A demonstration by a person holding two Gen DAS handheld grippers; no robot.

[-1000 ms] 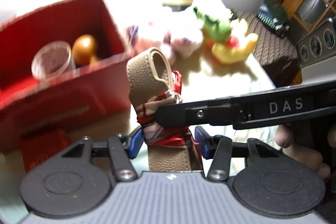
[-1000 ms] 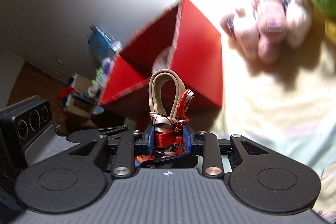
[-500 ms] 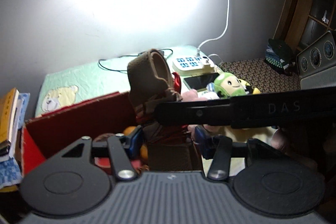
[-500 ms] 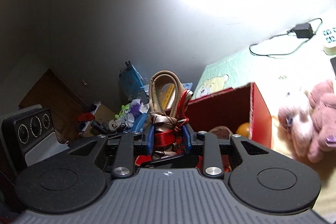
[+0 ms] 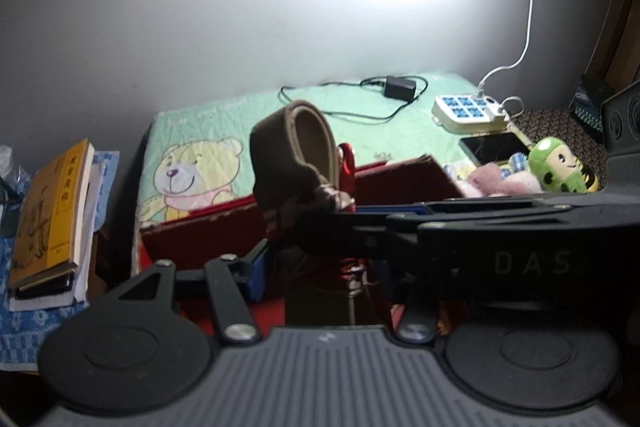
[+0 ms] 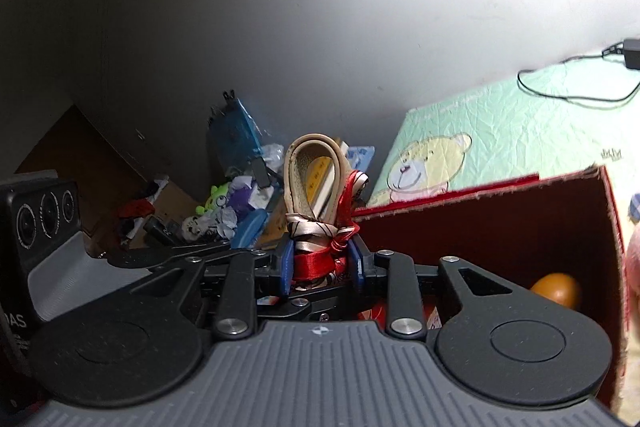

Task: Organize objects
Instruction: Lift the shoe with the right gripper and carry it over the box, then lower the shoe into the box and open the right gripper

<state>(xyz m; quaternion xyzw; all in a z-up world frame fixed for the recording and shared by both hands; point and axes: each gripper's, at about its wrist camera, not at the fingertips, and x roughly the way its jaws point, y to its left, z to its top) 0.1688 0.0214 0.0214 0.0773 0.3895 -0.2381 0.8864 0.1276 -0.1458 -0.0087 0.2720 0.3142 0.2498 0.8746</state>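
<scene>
writing: "DAS" in pale letters on the right gripper's black arm where it crosses the left wrist view at 3 o'clock; "DAS" partly readable on a grey housing at 8 o'clock in the right wrist view. Yellow book (image 5: pixel 50 211) has dark printed characters on the cover, too small to read.
strap: tan leather loop (image 6: pixel 316 179) standing upright, wrapped low down with a red-and-cream patterned scarf (image 6: pixel 320 247), red ribbon tail at 2 o'clock of the loop. In the left wrist view the loop looks dark brown, in shadow.
strap location: held up in the air in front of the red box's near wall, over the box edge, between both grippers.
right gripper (image 6: pixel 320 259): blue pads closed tight on the scarf-wrapped base of the strap.
left gripper (image 5: pixel 320 267): blue pad visible at 9 o'clock of the strap, the other side hidden by the right gripper's arm; cannot tell if it pinches.
red box (image 6: pixel 500 227): open top, an orange ball (image 6: pixel 556 289) inside at its 4 o'clock corner.
mat: green bed mat (image 5: pixel 240 131) with a teddy bear print, behind the box at 12 o'clock.
other: white power strip (image 5: pixel 468 111) with blue sockets, phone (image 5: pixel 494 147), green plush toy (image 5: pixel 560 167), pink plush (image 5: pixel 496 181) all at 2 o'clock in the left wrist view.
</scene>
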